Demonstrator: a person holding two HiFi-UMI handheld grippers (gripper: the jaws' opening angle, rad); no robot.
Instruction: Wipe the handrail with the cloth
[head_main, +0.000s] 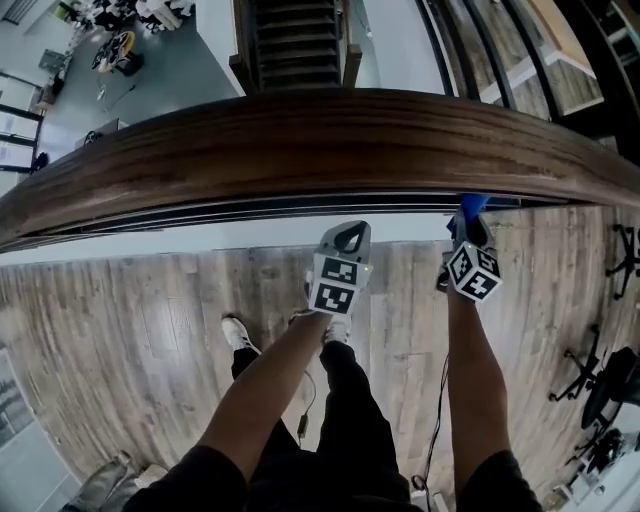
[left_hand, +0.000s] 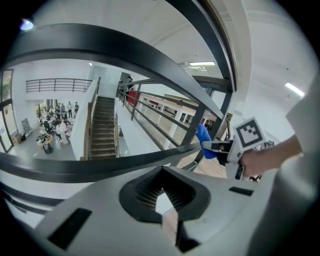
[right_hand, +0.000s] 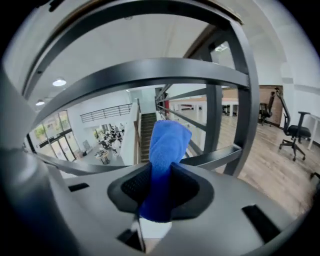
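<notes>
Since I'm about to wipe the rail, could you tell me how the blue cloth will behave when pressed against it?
The cloth is bunched into a soft roll in the right gripper, so it will probably flatten and mould to the handrail. It stands up unsupported, so likely light.

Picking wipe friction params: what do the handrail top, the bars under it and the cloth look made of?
Handrail: wood, dark brown, grain streaks show, low sheen.
Bars: probably painted metal, smooth flat dark grey.
Cloth: blue, fuzzy nap, likely microfibre.
</notes>
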